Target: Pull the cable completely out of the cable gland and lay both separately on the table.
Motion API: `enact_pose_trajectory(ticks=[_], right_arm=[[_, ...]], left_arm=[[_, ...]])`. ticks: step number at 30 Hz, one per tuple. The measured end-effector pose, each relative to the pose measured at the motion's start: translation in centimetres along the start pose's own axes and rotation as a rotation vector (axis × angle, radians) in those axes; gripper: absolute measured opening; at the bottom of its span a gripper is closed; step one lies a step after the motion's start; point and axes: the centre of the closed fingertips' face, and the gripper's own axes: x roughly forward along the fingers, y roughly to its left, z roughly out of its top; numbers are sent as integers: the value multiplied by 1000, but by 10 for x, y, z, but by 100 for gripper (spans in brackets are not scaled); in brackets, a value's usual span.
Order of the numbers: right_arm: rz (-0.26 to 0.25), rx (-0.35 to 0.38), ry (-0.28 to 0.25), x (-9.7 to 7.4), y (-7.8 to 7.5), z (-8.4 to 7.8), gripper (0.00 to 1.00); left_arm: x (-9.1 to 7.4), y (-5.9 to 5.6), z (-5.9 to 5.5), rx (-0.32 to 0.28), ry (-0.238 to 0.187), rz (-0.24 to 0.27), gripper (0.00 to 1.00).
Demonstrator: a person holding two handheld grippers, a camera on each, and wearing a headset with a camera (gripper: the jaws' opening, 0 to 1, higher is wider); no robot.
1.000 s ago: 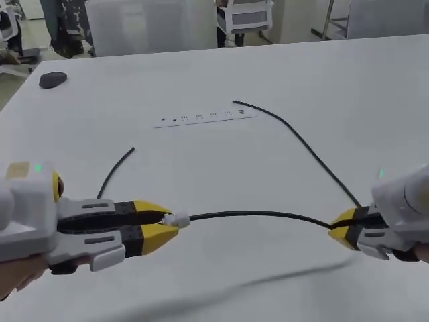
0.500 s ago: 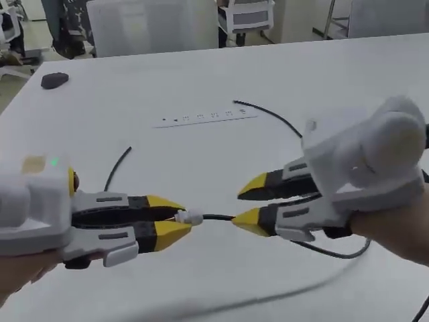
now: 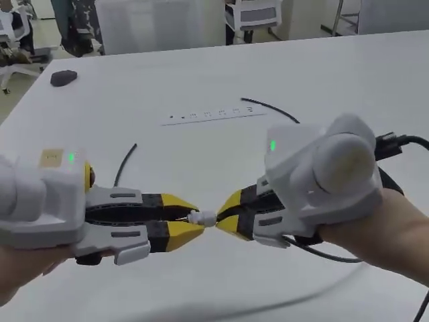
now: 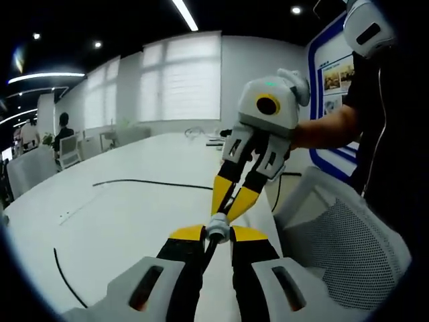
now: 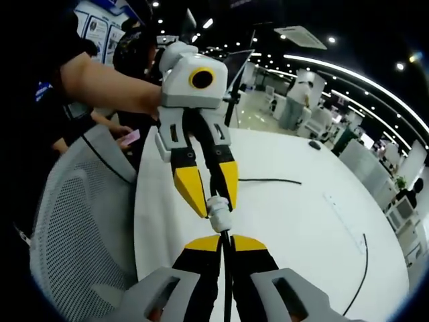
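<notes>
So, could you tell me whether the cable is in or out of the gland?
In. The black cable runs from the right gripper into the white cable gland held by the left gripper.

White bench (image 3: 322, 74); office chairs (image 3: 253, 13) along its far edge. Blinded windows (image 4: 181, 77) in the far wall, ceiling strip lights (image 4: 186, 15) lit. Grey mesh chair (image 4: 348, 241) at the bench's near edge.

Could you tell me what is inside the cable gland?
The black cable runs into the white cable gland; how far it reaches inside is hidden by its body.
</notes>
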Motion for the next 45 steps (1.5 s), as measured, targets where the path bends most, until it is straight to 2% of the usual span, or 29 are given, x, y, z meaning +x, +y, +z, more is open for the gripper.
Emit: enact_pose_trajectory(ticks=[4, 6, 7, 8, 10, 11, 12, 13, 15, 16, 18, 22, 24, 27, 29, 32, 35, 36, 38, 40, 41, 42, 43, 44, 45], right_arm=[[-34, 63, -10, -6, -4, -4, 0], [-91, 39, 13, -13, -11, -12, 0], [-118, 81, 5, -18, -15, -18, 0], [-123, 112, -1, -21, -16, -22, 0], [-176, 154, 23, -32, -26, -39, 0], [-202, 166, 52, -38, -30, -53, 0], [-212, 174, 62, -41, -32, -58, 0], [-251, 201, 76, -48, -39, -72, 0], [-281, 243, 110, -59, -44, -95, 0], [-315, 253, 137, -68, -50, -111, 0], [-322, 270, 159, -76, -52, -130, 0], [-370, 320, 194, -90, -59, -159, 0], [-386, 329, 243, -94, -60, -177, 0], [-376, 356, 248, -95, -59, -186, 0], [-362, 370, 236, -93, -56, -183, 0], [-360, 363, 249, -91, -56, -183, 0], [-328, 327, 323, -88, -53, -188, 1], [-322, 327, 340, -88, -54, -188, 3], [-292, 331, 333, -84, -54, -177, 19], [-274, 307, 294, -78, -56, -153, 22], [-264, 277, 254, -72, -58, -137, 15], [-226, 243, 180, -61, -54, -111, 11], [-208, 256, 136, -55, -50, -95, 12], [-163, 257, 77, -44, -42, -71, 17], [-134, 245, 48, -37, -37, -58, 21]], left_arm=[[3, -1, 2, 13, -8, 1, 14], [2, 2, 4, 18, -14, 17, 14], [-1, 4, 5, 17, -24, 26, 14], [-2, 5, 6, 11, -29, 25, 14], [-4, 7, 5, 24, -26, 37, 14], [-5, 8, 5, 22, -24, 41, 14], [-7, 9, 5, 25, -23, 47, 14], [-9, 10, 5, 25, -25, 52, 14], [-13, 12, 4, 20, -27, 60, 14], [-15, 14, 2, 18, -24, 70, 14], [-19, 15, -1, 9, -26, 76, 14], [-23, 17, -5, 2, -19, 89, 14], [-25, 19, -6, -3, -19, 99, 14], [-28, 21, -6, -13, -26, 106, 14], [-28, 20, -6, -11, -23, 104, 14], [-28, 19, -7, -10, -18, 103, 14], [-27, 19, -7, -10, -15, 105, 14], [-27, 19, -7, -12, -16, 104, 14], [-27, 19, -6, -11, -17, 105, 14], [-26, 18, -6, -6, -15, 103, 14], [-25, 16, -7, 1, -15, 99, 14], [-24, 12, -7, 9, -14, 87, 14], [-22, 11, -7, 11, -10, 82, 14], [-21, 10, -7, 12, -7, 80, 14], [-21, 9, -7, 13, -4, 77, 14]])
